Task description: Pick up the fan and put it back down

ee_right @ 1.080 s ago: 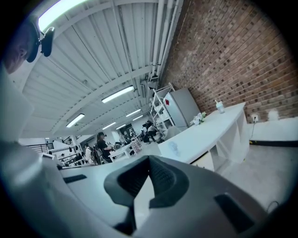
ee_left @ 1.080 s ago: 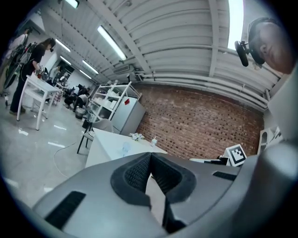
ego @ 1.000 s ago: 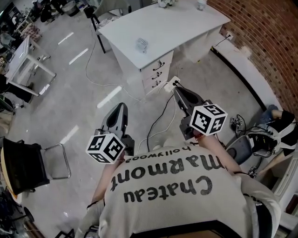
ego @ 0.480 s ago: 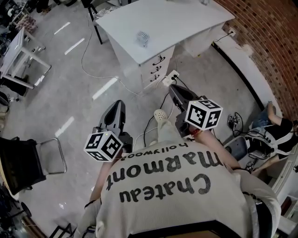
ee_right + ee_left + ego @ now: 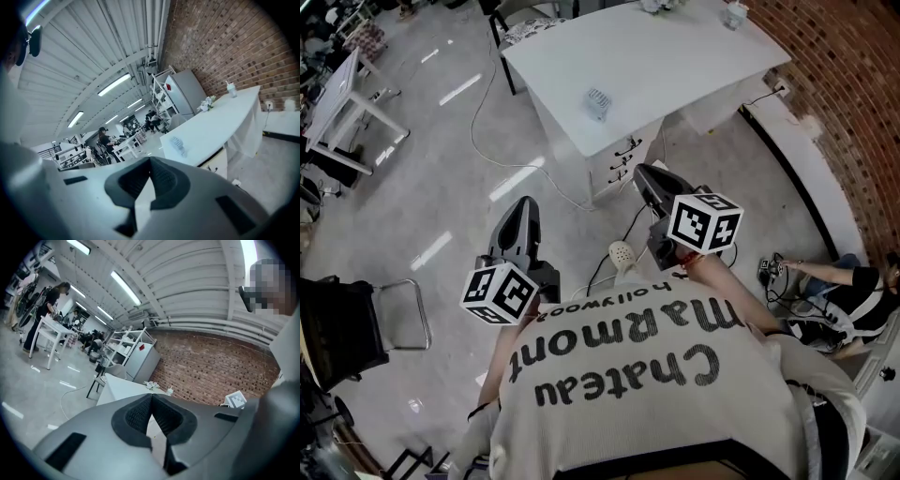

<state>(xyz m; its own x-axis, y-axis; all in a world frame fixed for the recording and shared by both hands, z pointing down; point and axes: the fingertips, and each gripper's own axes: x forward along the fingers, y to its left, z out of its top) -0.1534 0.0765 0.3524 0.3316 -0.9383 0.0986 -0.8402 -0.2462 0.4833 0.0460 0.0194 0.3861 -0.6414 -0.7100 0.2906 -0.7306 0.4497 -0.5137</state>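
On the white desk [image 5: 675,66], the fan [image 5: 598,101] and a cup [image 5: 733,14] stand apart.

Left gripper [image 5: 523,202] and right gripper [image 5: 643,172] have advanced toward 12 o'clock, closer to the worktop [image 5: 675,56] and the fan [image 5: 598,103]. A shoe [image 5: 622,253] now shows between them.

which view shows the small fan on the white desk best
The head view: the fan stands clear on the white desk, near its front edge, seen from above. The right gripper view shows it side-on and blurred. The left gripper view shows the desk, but no fan that I can make out.
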